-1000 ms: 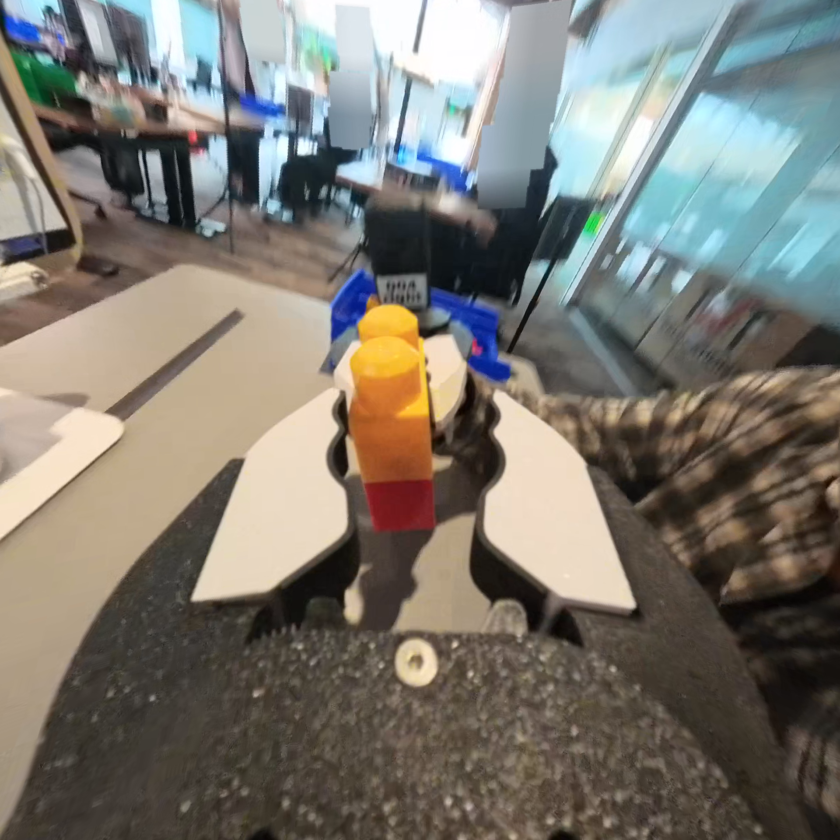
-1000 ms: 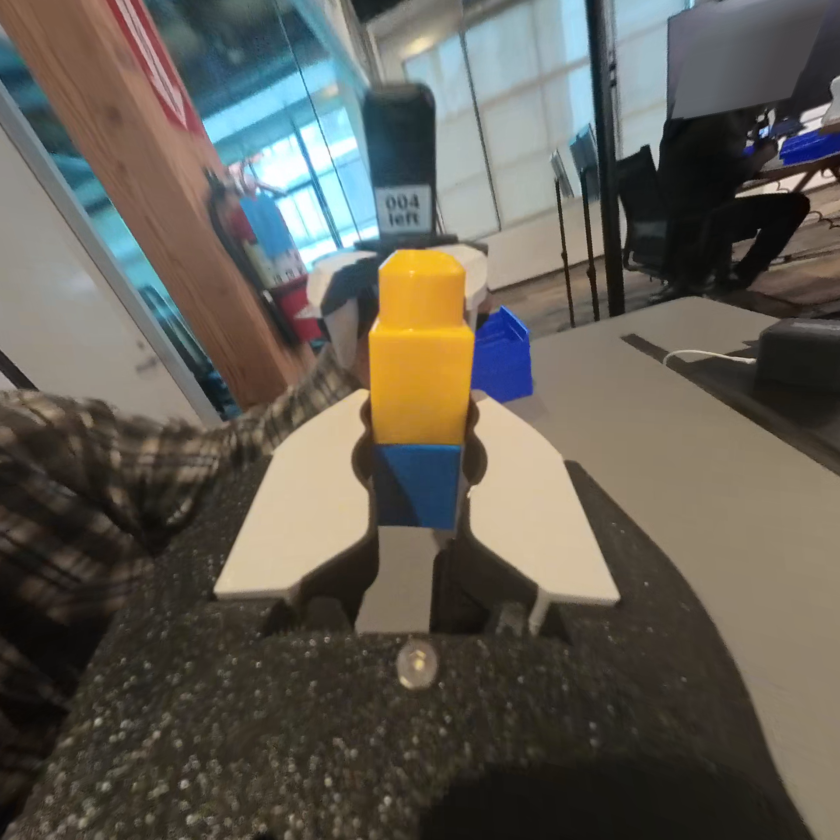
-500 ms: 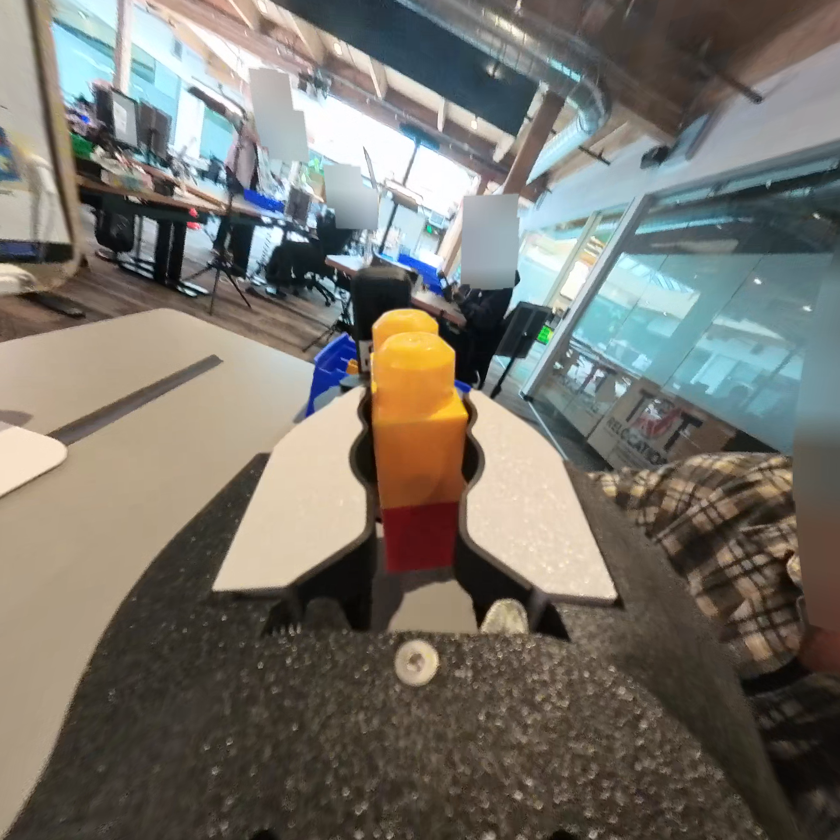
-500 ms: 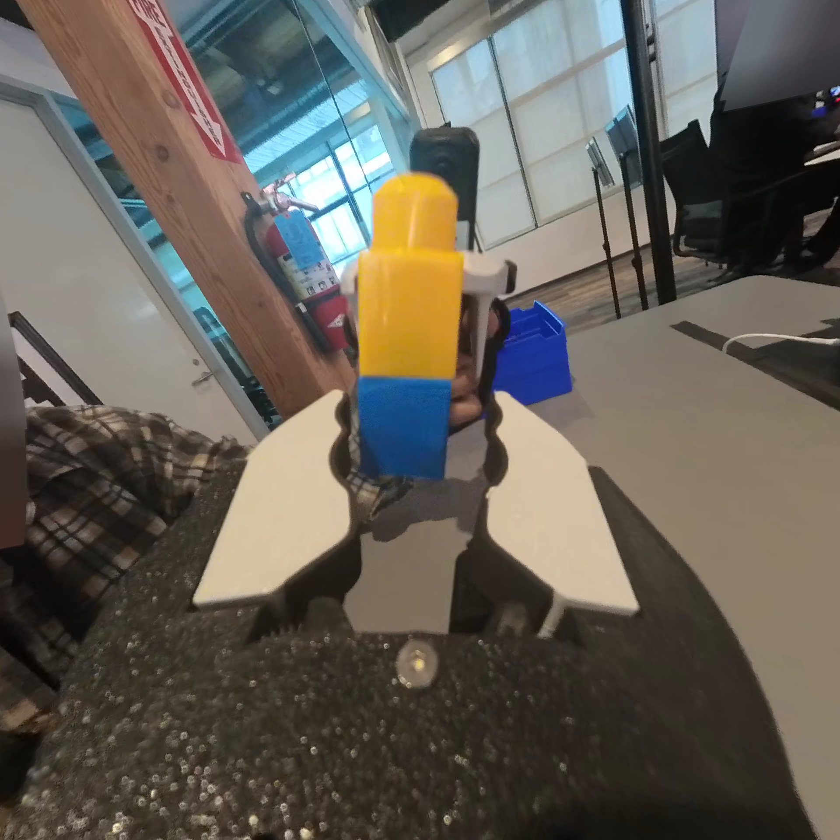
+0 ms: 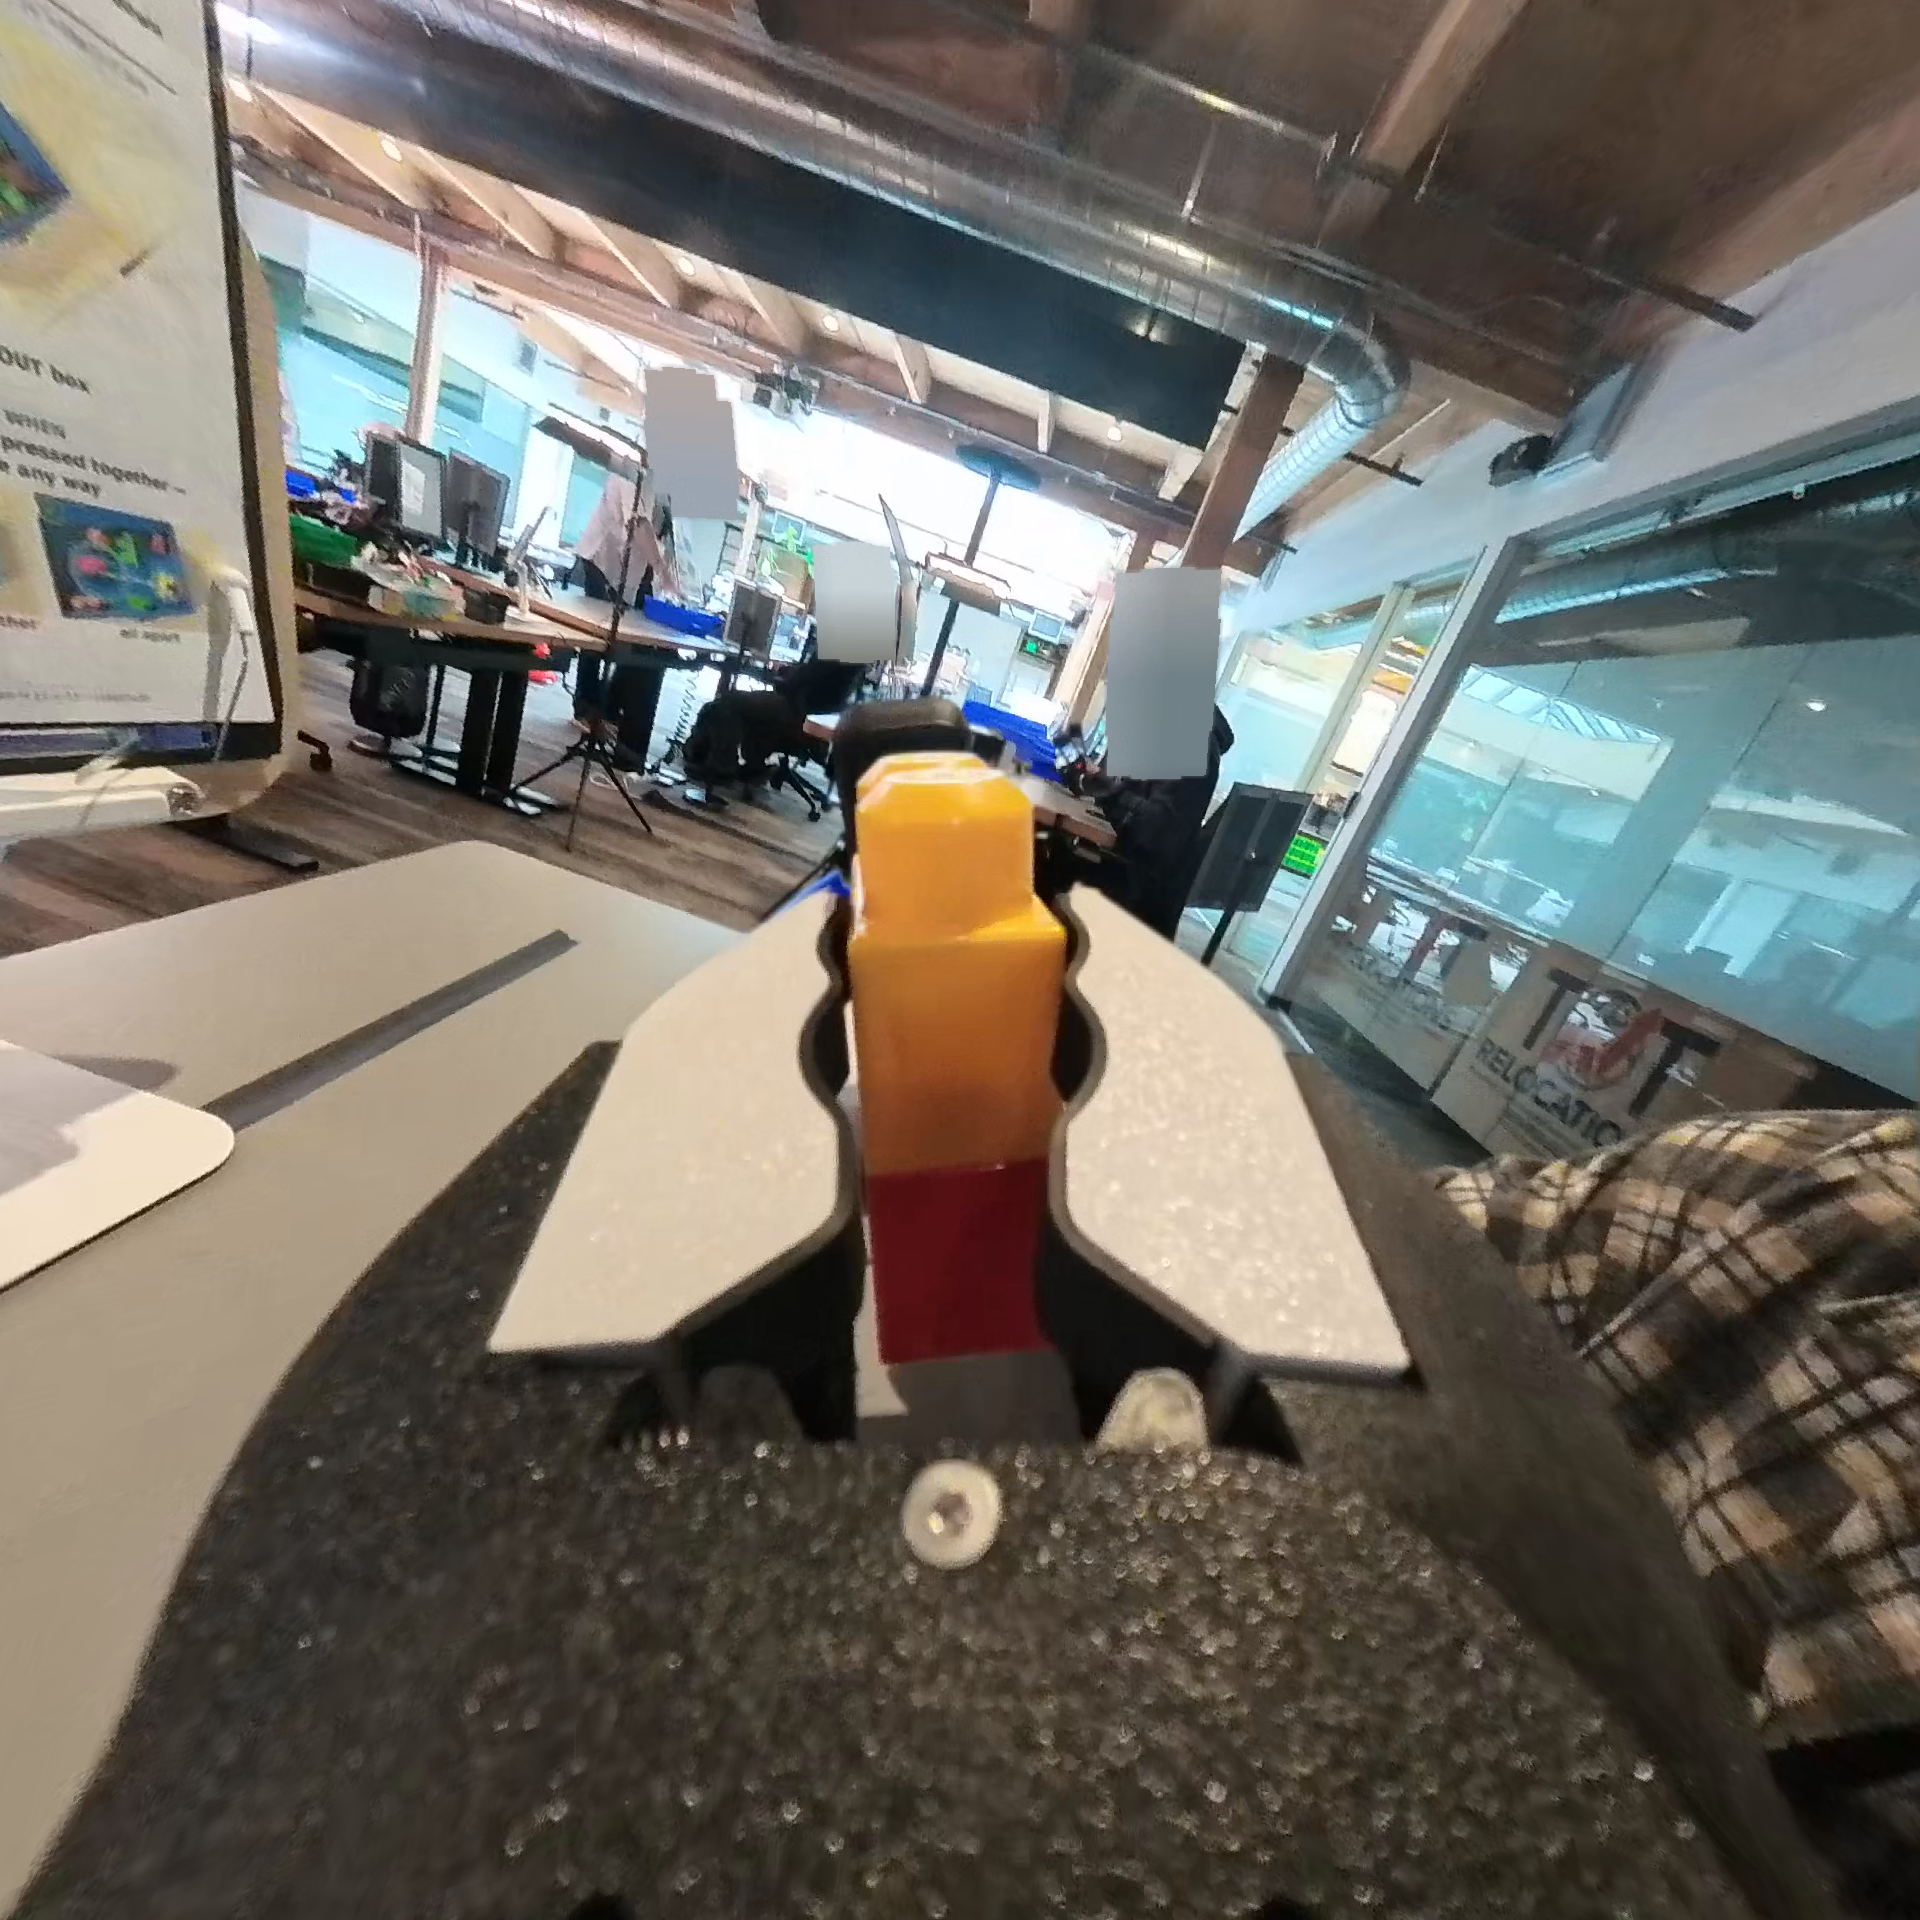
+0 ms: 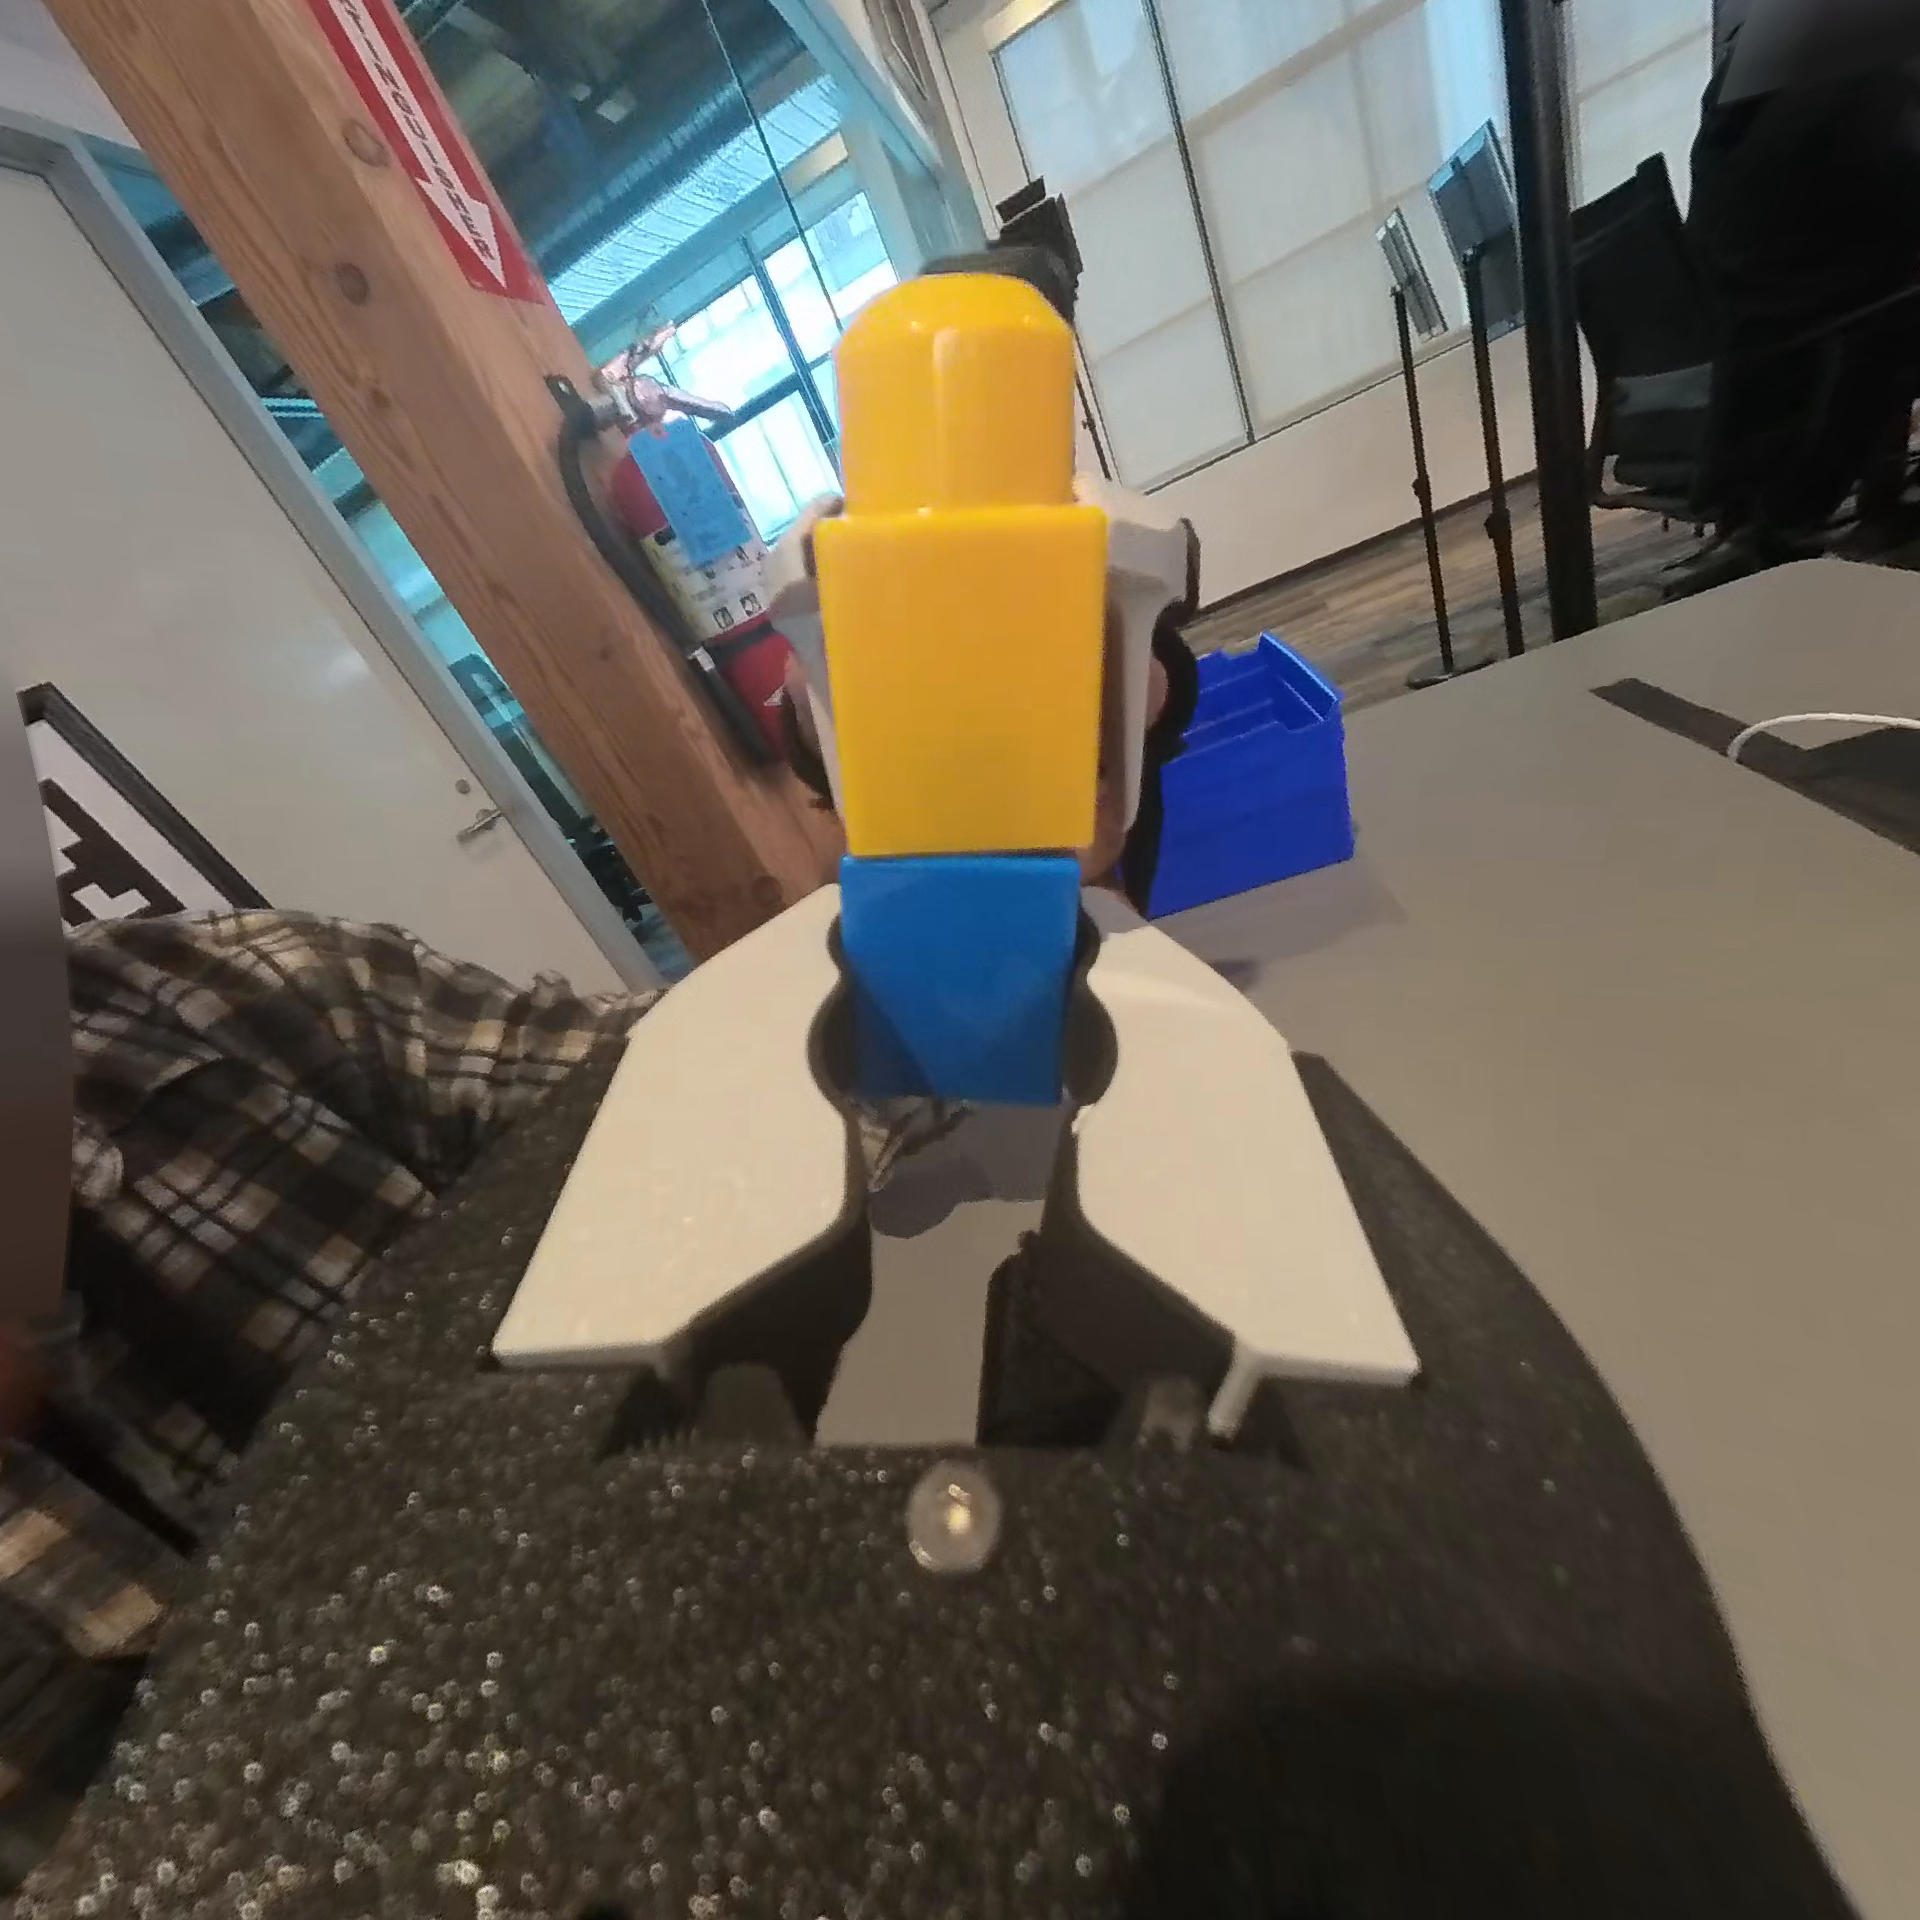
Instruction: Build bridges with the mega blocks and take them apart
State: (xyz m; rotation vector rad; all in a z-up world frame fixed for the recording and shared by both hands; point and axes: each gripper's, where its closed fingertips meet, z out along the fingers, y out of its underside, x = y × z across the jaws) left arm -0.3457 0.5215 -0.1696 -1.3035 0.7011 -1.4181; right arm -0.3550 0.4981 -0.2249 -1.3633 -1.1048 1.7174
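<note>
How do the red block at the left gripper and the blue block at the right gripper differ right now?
The red block sits deep between the left gripper fingers; the blue block sits out at the right gripper tips. The red one shows a flat face, the blue an angled facet. Both sit under the yellow block and are gripped.

Two wrist cameras, face to face over the desk

Each looks forward along its own tongs, low above the desk (image 5: pixel 312 997), very close to the yellow block (image 5: pixel 951 997) (seen end-on) that both views share; the blue bin (image 6: pixel 1247 800) lies behind it.
</note>
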